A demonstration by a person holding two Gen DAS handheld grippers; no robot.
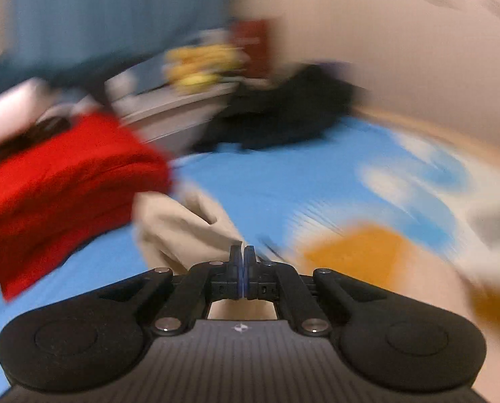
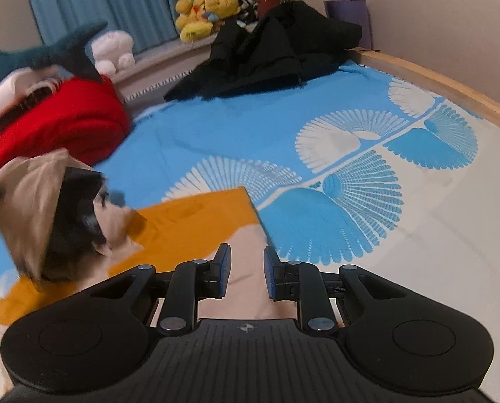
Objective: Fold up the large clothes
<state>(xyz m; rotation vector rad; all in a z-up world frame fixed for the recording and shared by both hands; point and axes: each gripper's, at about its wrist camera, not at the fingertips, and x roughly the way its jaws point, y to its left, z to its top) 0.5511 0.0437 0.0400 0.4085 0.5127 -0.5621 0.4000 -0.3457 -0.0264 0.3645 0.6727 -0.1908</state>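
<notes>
Jaws of the left gripper [image 1: 242, 256] pinch a fold of the beige garment [image 1: 182, 228]; the right gripper [image 2: 246, 262] hangs spread above it. The cloth looks light, limp and floppy, so I'd take it by hems or corners.

Left gripper [image 1: 242, 262]: my jaws pressed together, pinching beige cloth [image 1: 182, 225] | Right gripper [image 2: 247, 268]: my jaws parted, nothing between, held low.

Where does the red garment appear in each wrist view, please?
Left wrist: red garment fills the left middle, blurred, beside beige cloth.
Right wrist: red garment sits at the left edge, above centre, sharper.
Shared landmark: the black clothes heaped at the bed's far end.
</notes>
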